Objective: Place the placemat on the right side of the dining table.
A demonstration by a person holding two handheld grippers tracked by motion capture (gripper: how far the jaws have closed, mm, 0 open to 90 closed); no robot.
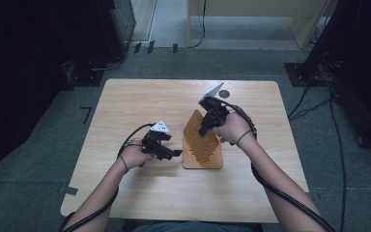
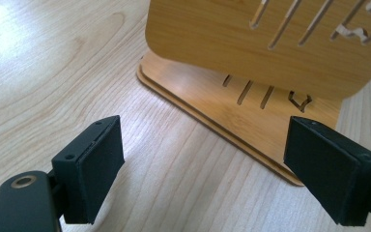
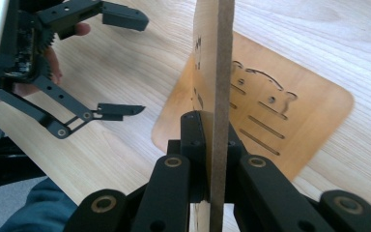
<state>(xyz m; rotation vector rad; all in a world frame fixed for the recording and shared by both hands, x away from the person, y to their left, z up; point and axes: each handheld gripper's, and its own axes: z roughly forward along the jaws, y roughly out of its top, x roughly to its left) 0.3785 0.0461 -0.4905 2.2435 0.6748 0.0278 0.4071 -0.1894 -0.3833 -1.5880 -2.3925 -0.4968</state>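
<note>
Left gripper (image 1: pixel 174 152): nearest the person, held low over the table (image 1: pixel 125 101), jaws wide apart with nothing between them, aimed at the near left edge of the base board (image 1: pixel 202 161).
Base board: lies flat on the table, slots cut through it.
Upright panel (image 1: pixel 199 133): thin slotted wooden sheet, standing tilted over the base board.
Right gripper (image 1: pixel 202 130): farther back, jaws clamped on the upright panel's edge (image 3: pixel 216 87).

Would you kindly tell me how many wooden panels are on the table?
2: the flat base panel lying on the table, and the upright panel clamped in the right tool.
</note>
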